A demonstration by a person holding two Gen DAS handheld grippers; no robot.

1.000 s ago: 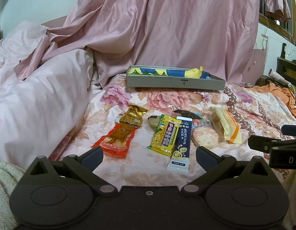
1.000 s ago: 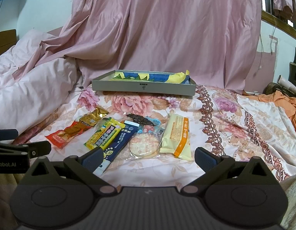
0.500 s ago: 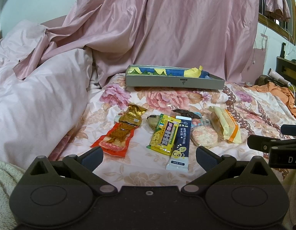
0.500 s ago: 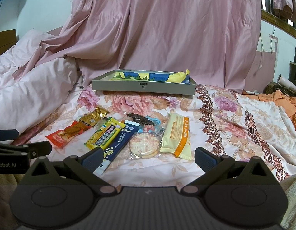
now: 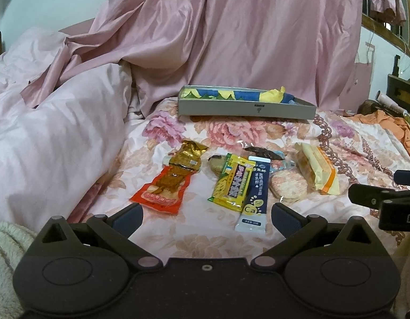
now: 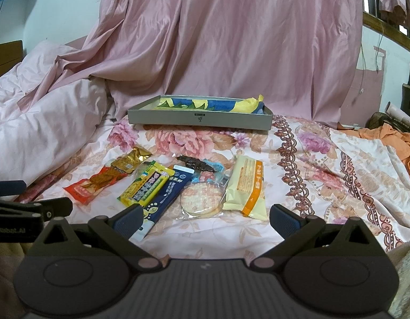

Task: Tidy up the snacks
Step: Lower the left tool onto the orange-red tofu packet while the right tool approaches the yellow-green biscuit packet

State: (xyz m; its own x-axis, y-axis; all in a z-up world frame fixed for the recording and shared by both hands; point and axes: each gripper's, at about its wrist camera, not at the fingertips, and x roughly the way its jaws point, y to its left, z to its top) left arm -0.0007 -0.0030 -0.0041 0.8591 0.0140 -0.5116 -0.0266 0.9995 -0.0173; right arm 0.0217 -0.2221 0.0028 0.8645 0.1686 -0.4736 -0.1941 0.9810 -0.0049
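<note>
Several snack packets lie on a floral bedspread (image 5: 194, 239): a red and gold packet (image 5: 170, 183) (image 6: 104, 179), a yellow packet (image 5: 235, 183) (image 6: 145, 183), a dark blue stick pack (image 5: 255, 194) (image 6: 165, 196), a round rice cracker (image 5: 287, 187) (image 6: 201, 198) and a pale yellow and orange pack (image 5: 317, 171) (image 6: 248, 186). Behind them stands a grey tray (image 5: 247, 109) (image 6: 199, 118) lined with blue and yellow cloth. My left gripper (image 5: 205, 214) is open, low before the snacks. My right gripper (image 6: 203, 218) is open too, nothing between its fingers.
A pink quilt (image 5: 50, 138) piles up on the left and a pink curtain (image 6: 231, 40) hangs behind the tray. Orange cloth (image 6: 396, 143) lies at the right edge. The right gripper's side (image 5: 385, 202) shows in the left wrist view.
</note>
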